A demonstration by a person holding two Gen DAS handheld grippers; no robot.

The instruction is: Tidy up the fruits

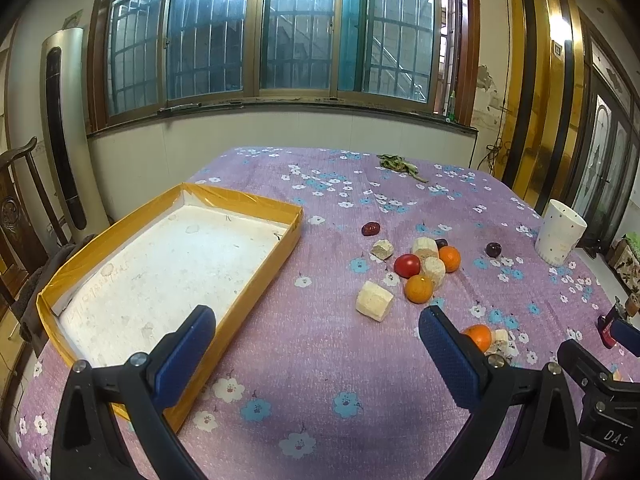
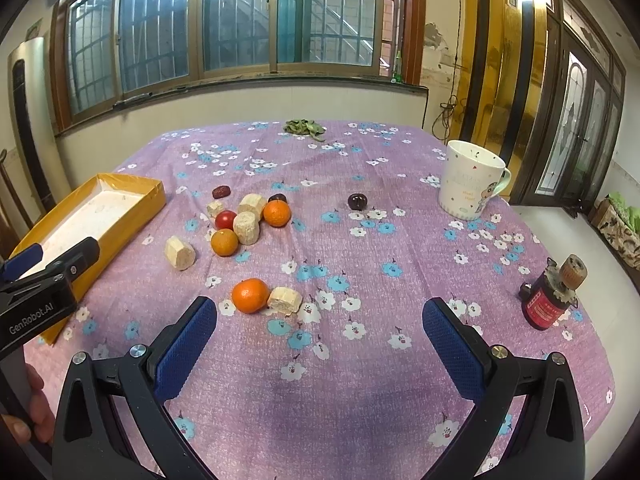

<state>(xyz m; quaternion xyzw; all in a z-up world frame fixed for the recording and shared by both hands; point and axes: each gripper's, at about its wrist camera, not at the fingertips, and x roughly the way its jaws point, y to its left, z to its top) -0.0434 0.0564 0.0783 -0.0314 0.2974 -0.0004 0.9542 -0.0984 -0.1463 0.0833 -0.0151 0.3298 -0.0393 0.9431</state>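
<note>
Both my left gripper (image 1: 316,344) and right gripper (image 2: 320,336) hover with jaws spread wide, gripping nothing. The tray (image 1: 256,202) at the table's left edge is bare; no fruit is sorted yet. The nearest orange (image 2: 250,295) sits just ahead of my right jaws, touching a pale chunk (image 2: 285,300). Next, I judge, I must straddle that orange alone.

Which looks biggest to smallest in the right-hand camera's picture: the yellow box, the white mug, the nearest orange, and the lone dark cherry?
1. yellow box, partly hidden by the other gripper
2. white mug
3. nearest orange
4. dark cherry

The orange lies closer to the camera than the cherry, which exaggerates that gap.
</note>
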